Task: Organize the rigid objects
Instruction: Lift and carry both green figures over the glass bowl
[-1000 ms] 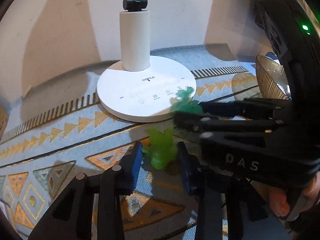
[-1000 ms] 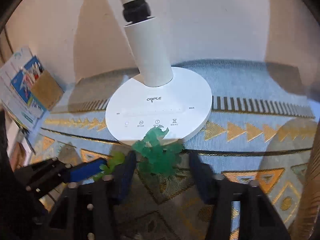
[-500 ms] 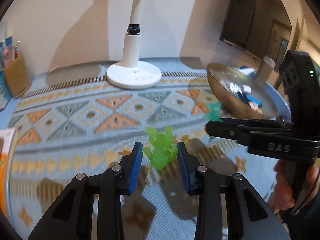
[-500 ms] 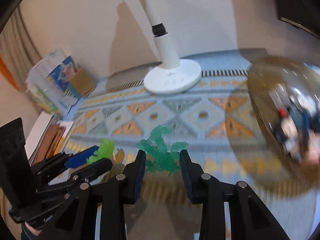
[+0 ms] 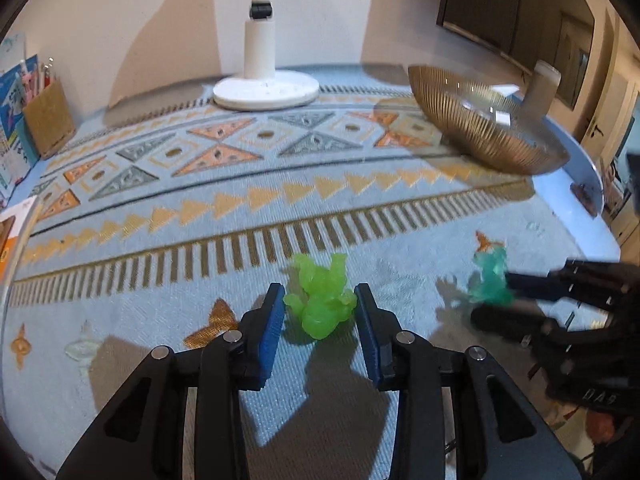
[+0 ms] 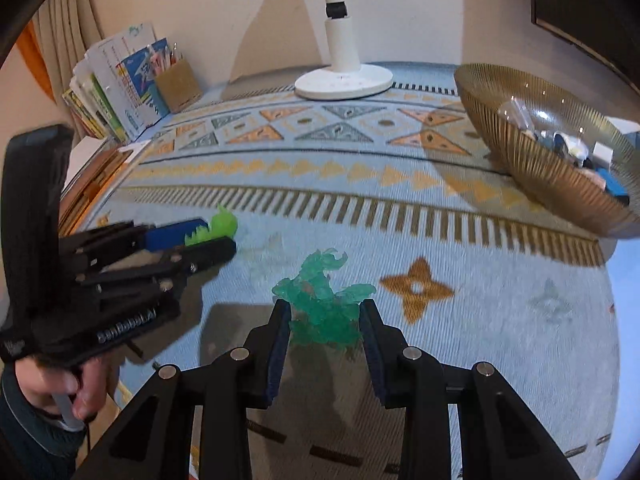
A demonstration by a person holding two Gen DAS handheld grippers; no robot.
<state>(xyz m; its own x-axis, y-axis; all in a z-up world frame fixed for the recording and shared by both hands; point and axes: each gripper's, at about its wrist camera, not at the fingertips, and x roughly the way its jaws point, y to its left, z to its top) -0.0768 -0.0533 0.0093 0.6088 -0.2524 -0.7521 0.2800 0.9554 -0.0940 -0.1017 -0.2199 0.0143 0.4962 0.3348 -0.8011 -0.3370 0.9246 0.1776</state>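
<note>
Our left gripper (image 5: 320, 314) clamps the lime figure (image 5: 320, 296); our right gripper (image 6: 325, 316) clamps the teal figure (image 6: 324, 308). Both hang above the patterned cloth (image 5: 200, 184), neither yet in the part-filled ribbed bowl (image 6: 532, 160).

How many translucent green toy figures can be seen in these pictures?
2. The lime green figure is between the left gripper pads; the teal green figure is between the right gripper pads. The bowl may hide more.
</note>
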